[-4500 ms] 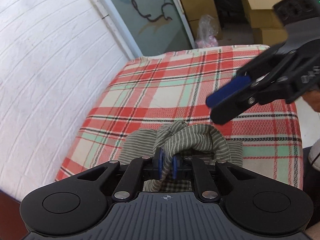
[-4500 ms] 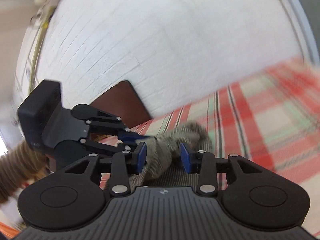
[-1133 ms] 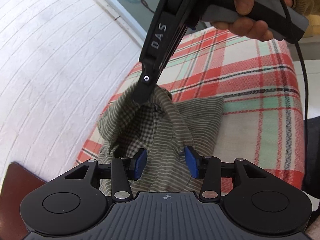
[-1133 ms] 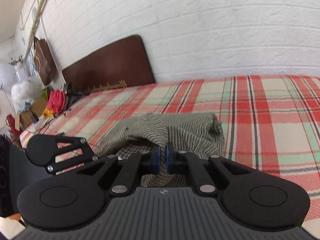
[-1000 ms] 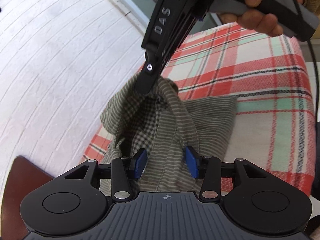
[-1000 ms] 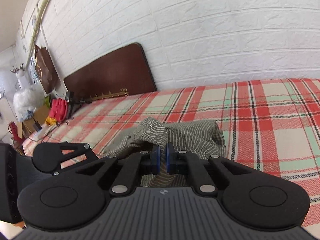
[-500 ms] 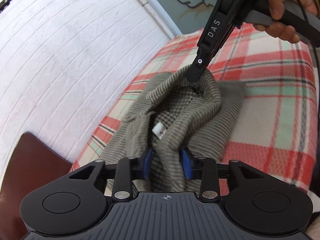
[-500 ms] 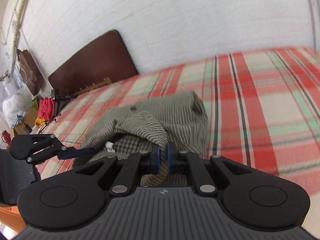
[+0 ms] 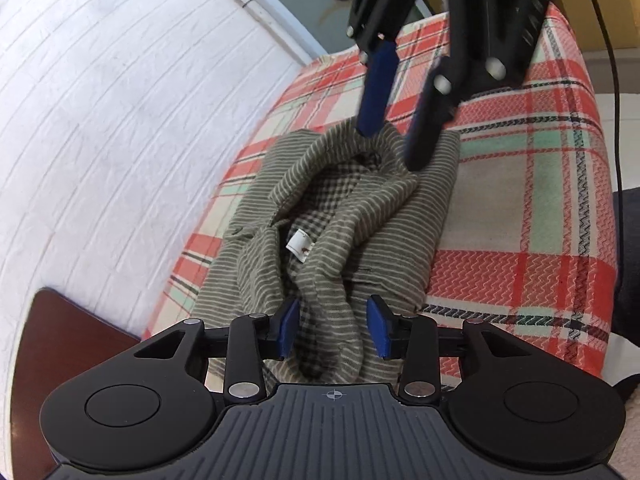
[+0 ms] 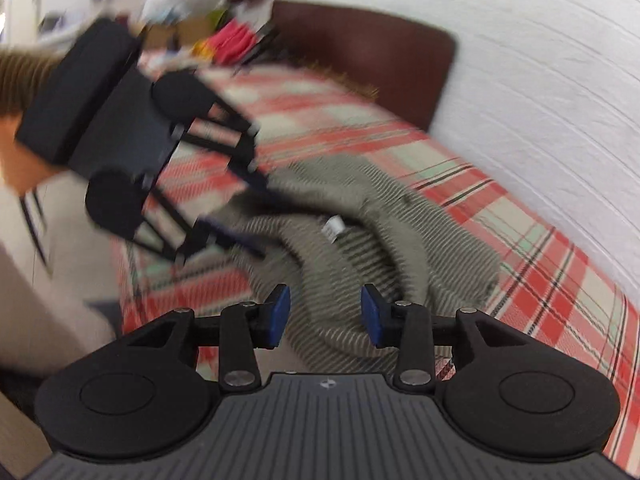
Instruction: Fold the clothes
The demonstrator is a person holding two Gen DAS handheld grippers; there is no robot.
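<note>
An olive striped shirt (image 9: 384,224) with a checked lining and a white label (image 9: 298,244) lies bunched on the red-and-green plaid bed cover (image 9: 520,200). In the left wrist view my left gripper (image 9: 334,328) stands half open, and a ridge of the shirt runs between its pads without visible pinching. My right gripper (image 9: 394,144) hovers over the shirt's far edge. Its jaws are opening, with cloth under the tips but not pressed. The right wrist view is blurred; it shows the shirt (image 10: 400,232) below my right gripper (image 10: 325,314) and my left gripper (image 10: 266,224) at the left.
A white brick wall (image 9: 120,120) runs along the bed's far side, and a brown headboard (image 10: 360,72) stands at its end. A glass door (image 9: 312,0) lies beyond the foot. The bed's near edge drops off by a person's dark clothing (image 9: 628,260). Clutter (image 10: 232,40) sits beyond the headboard end.
My right gripper has let go of the shirt's edge, rolled over and spread its jaws. The lifted edge has sunk onto the bed. The left gripper has kept its opening.
</note>
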